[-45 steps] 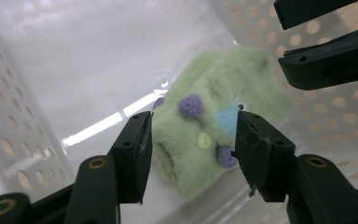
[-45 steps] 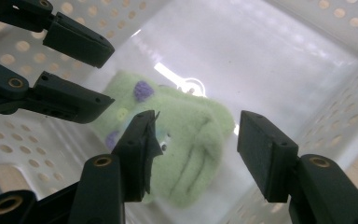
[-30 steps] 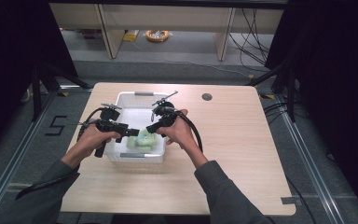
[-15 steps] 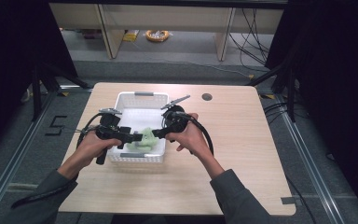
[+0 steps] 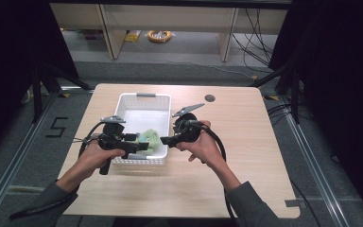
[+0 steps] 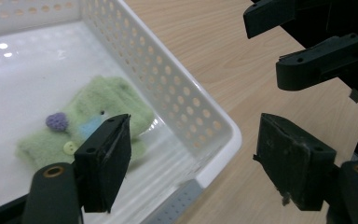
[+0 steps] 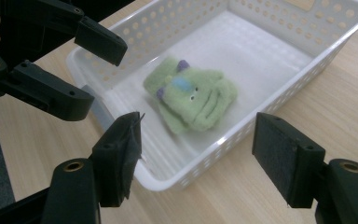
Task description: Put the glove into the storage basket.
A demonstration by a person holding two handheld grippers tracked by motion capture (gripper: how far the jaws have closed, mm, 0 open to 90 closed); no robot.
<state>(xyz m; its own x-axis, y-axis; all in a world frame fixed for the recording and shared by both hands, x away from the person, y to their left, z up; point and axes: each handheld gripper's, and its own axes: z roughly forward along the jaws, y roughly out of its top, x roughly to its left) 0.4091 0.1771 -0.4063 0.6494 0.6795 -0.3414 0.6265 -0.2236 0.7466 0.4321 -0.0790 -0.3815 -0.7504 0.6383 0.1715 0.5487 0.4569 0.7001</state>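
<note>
Hovering over the near left corner of the white perforated basket (image 5: 123, 105), the left gripper (image 5: 144, 145) points rightward with its jaws spread and nothing between them; they have just been opening further. Ahead of and just below those jaws, inside the basket, lies the green plush toy (image 5: 152, 138), flat on the basket floor near the front wall. In the left gripper view the plush toy (image 6: 81, 122) sits beyond the left jaw, showing a purple knob and a pale button, while the basket's corner rim (image 6: 223, 140) runs between the two jaws. To the right of the toy, the right gripper (image 5: 166, 140) points leftward at the basket's right wall, facing the left gripper; its jaws likewise stand apart and empty, having just been opening. In the right gripper view the plush toy (image 7: 193, 97) lies beyond and between the jaws, within the basket (image 7: 279, 100), untouched by either pad. The basket rests on the wooden table (image 5: 246, 156).
</note>
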